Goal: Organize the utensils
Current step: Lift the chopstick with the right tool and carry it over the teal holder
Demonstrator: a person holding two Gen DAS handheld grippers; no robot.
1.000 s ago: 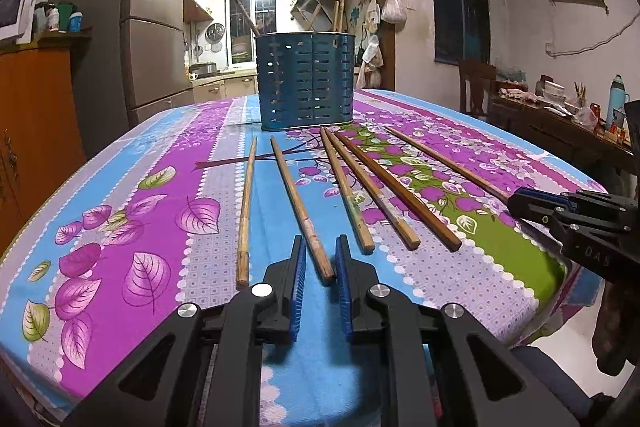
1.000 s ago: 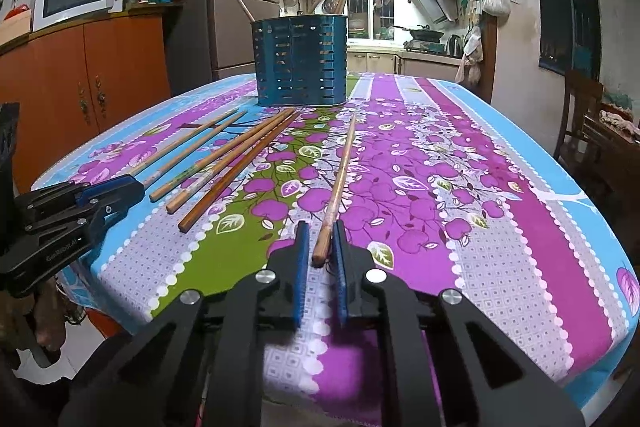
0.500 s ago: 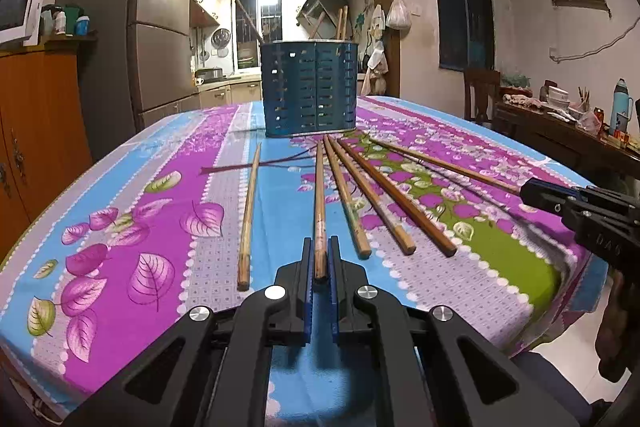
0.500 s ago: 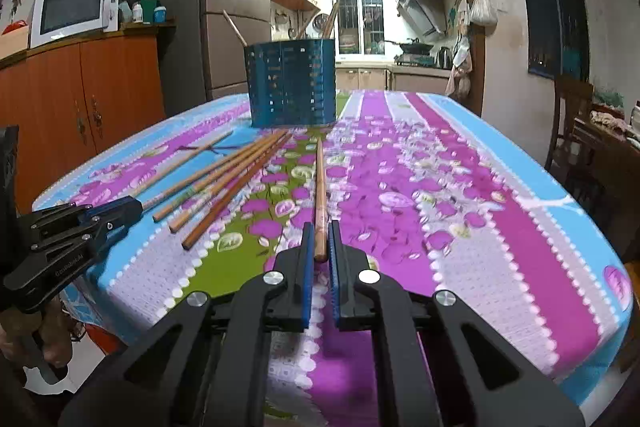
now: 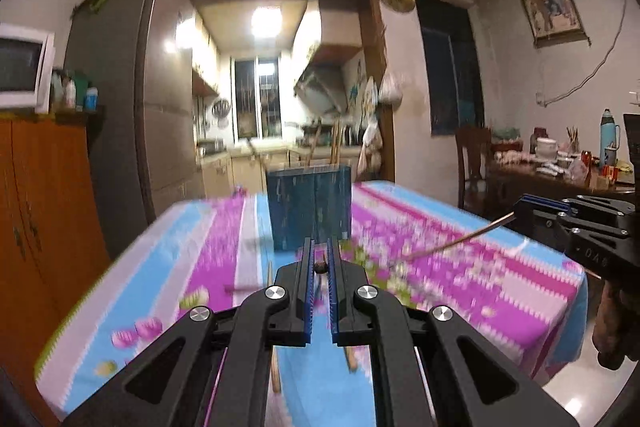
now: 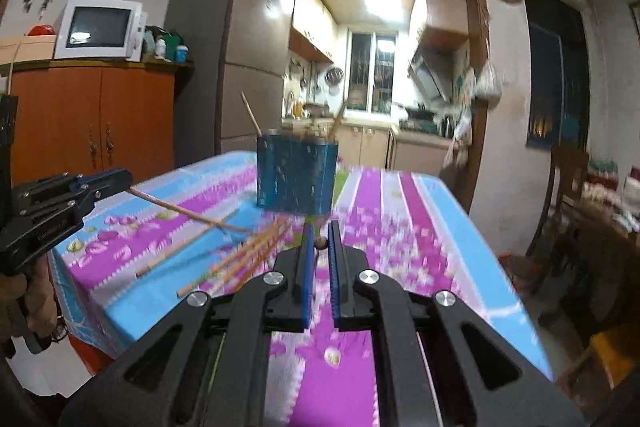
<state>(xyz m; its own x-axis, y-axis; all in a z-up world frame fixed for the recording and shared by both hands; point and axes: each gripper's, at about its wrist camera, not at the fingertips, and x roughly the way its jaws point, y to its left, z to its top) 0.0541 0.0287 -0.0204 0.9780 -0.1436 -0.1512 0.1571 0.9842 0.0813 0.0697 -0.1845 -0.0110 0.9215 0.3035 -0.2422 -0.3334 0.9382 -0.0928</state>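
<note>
A blue perforated utensil holder stands at the far end of the table, with a few chopsticks in it; it also shows in the right wrist view. My left gripper is shut on a wooden chopstick and holds it lifted, its end seen between the pads. My right gripper is shut on another chopstick, also lifted. Each gripper shows in the other's view, its chopstick sloping down toward the table. Several chopsticks lie on the cloth.
The table carries a purple, blue and green floral cloth. An orange cabinet with a microwave stands at the left. A chair and a cluttered side table are at the right. The kitchen doorway lies behind.
Both grippers have closed on a chopstick each and lifted them off the table, tilting up; the view is now blurred with motion.
</note>
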